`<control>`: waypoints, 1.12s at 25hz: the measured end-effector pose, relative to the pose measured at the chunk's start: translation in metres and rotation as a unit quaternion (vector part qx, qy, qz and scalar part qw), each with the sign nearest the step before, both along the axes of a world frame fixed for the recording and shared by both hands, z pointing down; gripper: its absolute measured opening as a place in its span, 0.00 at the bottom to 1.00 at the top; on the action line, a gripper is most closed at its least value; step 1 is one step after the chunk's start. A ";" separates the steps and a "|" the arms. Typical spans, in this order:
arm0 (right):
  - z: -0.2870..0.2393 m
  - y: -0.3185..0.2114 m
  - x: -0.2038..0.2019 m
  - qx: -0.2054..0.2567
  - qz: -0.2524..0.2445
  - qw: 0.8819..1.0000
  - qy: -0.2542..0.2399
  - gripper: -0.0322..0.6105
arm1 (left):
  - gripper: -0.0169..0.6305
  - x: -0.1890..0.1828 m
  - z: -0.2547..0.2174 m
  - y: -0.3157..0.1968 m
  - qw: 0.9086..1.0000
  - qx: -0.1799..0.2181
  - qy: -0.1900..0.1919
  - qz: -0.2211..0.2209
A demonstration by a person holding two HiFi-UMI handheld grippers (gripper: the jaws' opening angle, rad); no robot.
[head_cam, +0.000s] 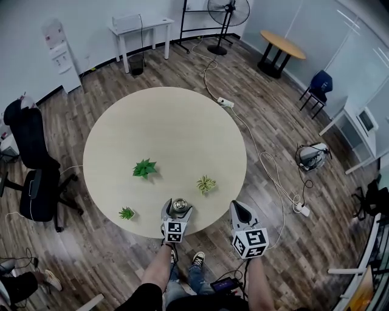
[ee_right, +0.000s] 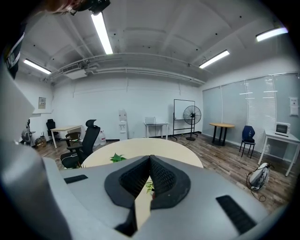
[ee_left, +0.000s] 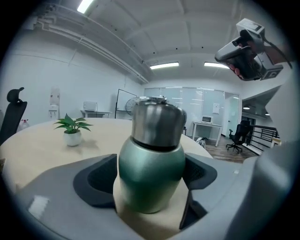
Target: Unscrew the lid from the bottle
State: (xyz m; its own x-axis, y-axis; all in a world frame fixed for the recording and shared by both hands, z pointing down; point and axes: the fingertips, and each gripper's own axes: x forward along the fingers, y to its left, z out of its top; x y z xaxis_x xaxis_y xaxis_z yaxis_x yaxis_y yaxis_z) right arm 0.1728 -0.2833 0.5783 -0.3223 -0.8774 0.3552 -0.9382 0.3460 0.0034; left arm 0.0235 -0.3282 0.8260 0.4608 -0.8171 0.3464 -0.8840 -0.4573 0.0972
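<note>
Your left gripper (head_cam: 177, 207) stands open around the bottle (ee_left: 152, 176) at lower centre; your right gripper (ee_right: 150, 174) is closed, empty.

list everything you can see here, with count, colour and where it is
table: 1, beige, round, middle of the room
bottle: 1, green, standing at the table's near edge
lid: 1, steel, on the bottle
potted plants: 3, green, spread over the table's near half
office chair: 1, black, left of the table
fan: 1, black, far wall
white table: 1, far wall
round wooden table: 1, far right
blue chair: 1, right side
left gripper: 1, grey, jaws wide with the bottle between them
right gripper: 1, grey, shut, empty, by the table's near right edge
</note>
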 end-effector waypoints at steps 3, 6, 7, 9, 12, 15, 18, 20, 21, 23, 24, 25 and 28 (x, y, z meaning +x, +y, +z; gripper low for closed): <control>0.006 0.000 0.001 -0.005 -0.001 1.000 0.000 0.05 | 0.67 0.002 0.010 -0.003 1.000 -0.007 -0.012 0.004; 0.012 0.003 0.002 -0.010 0.000 1.000 -0.001 0.05 | 0.65 0.004 0.016 -0.004 1.000 -0.016 -0.025 0.001; 0.013 0.003 0.003 -0.011 0.000 1.000 -0.001 0.05 | 0.64 0.005 0.016 -0.004 1.000 -0.017 -0.026 0.002; 0.014 0.004 0.002 -0.013 -0.001 1.000 -0.002 0.05 | 0.63 0.005 0.016 -0.005 0.999 -0.018 -0.029 0.002; 0.012 0.008 0.001 -0.014 -0.004 1.000 -0.003 0.05 | 0.62 0.004 0.011 -0.004 0.999 -0.024 -0.022 0.006; 0.010 0.010 -0.002 -0.010 -0.006 1.000 -0.007 0.05 | 0.62 0.004 -0.011 -0.006 1.000 -0.008 -0.013 0.011; 0.002 0.009 -0.007 -0.001 -0.009 1.000 -0.018 0.05 | 0.62 0.010 -0.047 -0.008 0.999 0.002 -0.015 0.030; -0.009 0.009 -0.012 0.010 -0.014 1.000 -0.025 0.05 | 0.62 0.016 -0.081 -0.010 0.999 0.009 -0.016 0.051; -0.015 0.008 -0.015 0.018 -0.017 0.999 -0.028 0.05 | 0.62 0.019 -0.101 -0.011 0.998 0.016 -0.017 0.062; -0.030 0.005 -0.021 0.036 -0.025 0.998 -0.040 0.05 | 0.62 0.024 -0.144 -0.012 0.996 0.029 -0.018 0.085; -0.039 0.005 -0.024 0.047 -0.030 0.997 -0.048 0.05 | 0.62 0.026 -0.166 -0.012 0.994 0.034 -0.018 0.098; -0.049 0.005 -0.027 0.058 -0.035 0.996 -0.058 0.05 | 0.62 0.028 -0.188 -0.010 0.993 0.038 -0.016 0.112; -0.087 0.007 -0.035 0.098 -0.050 0.990 -0.088 0.05 | 0.62 0.031 -0.253 0.000 0.987 0.044 -0.005 0.153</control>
State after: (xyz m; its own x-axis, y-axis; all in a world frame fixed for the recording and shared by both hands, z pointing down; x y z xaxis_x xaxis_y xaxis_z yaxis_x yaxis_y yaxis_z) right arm 0.1382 -0.2766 0.4914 -0.4522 -0.8849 0.1114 -0.8917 0.4456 -0.0798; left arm 0.0548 -0.3284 0.5732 0.6873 -0.6677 0.2860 -0.7044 -0.7088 0.0382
